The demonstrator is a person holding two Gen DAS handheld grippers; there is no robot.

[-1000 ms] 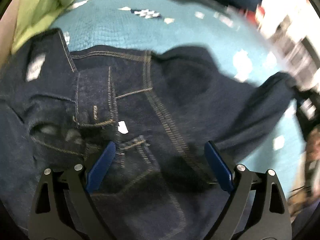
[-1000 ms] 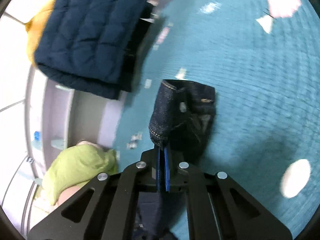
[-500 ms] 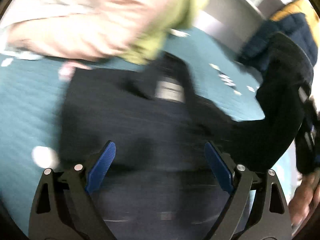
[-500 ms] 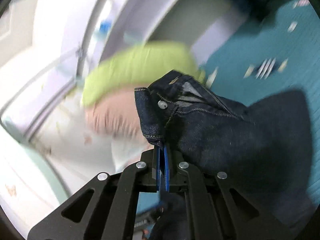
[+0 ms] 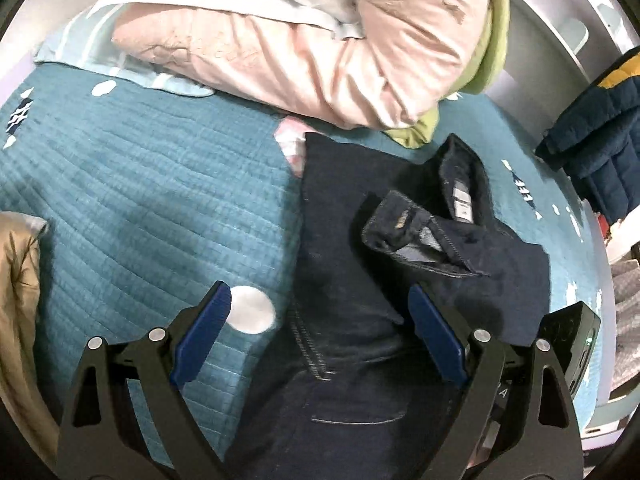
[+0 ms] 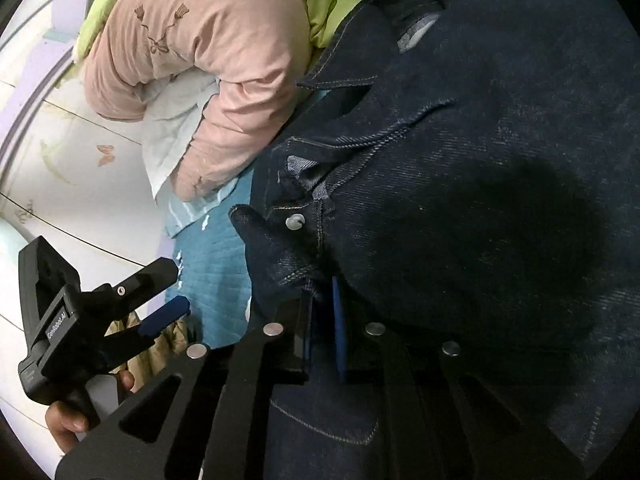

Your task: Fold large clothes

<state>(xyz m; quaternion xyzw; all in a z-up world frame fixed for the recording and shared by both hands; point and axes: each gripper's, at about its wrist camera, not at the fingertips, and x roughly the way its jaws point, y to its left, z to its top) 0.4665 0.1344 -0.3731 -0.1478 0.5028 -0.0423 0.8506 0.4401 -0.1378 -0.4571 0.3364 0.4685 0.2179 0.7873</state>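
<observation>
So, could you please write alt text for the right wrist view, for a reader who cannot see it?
Dark blue jeans fill most of the frame, their buttoned waistband corner sitting between the right gripper's blue pads, whose jaws have just been opening. Behind lie a pink quilt and teal bedspread; at lower left a hand holds the open left gripper.

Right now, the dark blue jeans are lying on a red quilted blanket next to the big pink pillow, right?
Not quite: the quilted blanket is teal, not red, as the left wrist view shows. The dark blue jeans do lie on it next to the big pink pillow.
</observation>
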